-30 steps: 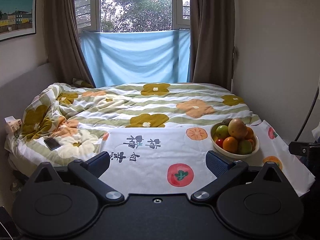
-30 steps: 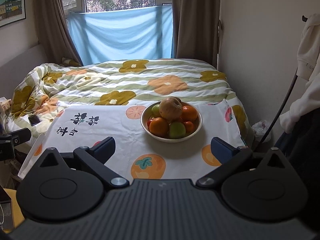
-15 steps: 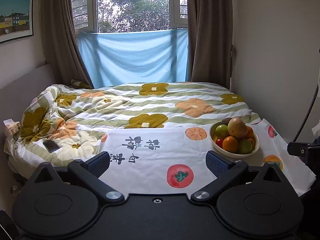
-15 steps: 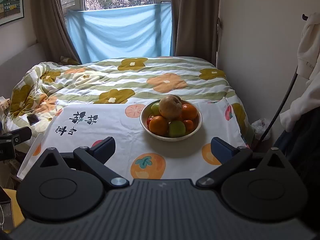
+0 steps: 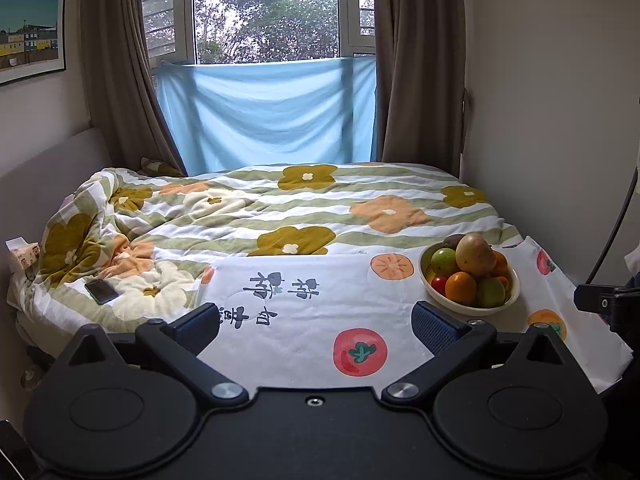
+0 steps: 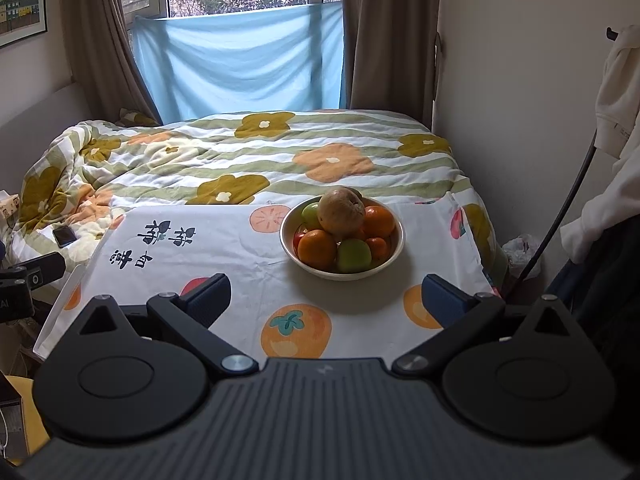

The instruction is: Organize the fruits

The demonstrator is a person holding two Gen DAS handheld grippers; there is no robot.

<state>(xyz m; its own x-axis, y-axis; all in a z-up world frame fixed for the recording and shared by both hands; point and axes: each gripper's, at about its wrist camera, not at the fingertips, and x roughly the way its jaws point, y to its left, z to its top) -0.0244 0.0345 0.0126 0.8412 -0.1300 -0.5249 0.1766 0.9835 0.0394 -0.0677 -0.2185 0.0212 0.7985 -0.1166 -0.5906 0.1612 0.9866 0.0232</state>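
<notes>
A cream bowl stands on a white fruit-print cloth at the foot of the bed. It holds a brownish pear-like fruit on top, oranges, green apples and a small red fruit. In the left wrist view the bowl is to the right. My right gripper is open and empty, short of the bowl. My left gripper is open and empty over the cloth, left of the bowl.
A flowered quilt covers the bed behind the cloth. A dark phone lies on the quilt at left. A wall is at right, with white clothing hanging and a black cable. Curtains and a window are at the back.
Both views have tilted slightly, with the scene sitting a little lower in frame. The bowl and fruit have not moved. Both grippers stay open.
</notes>
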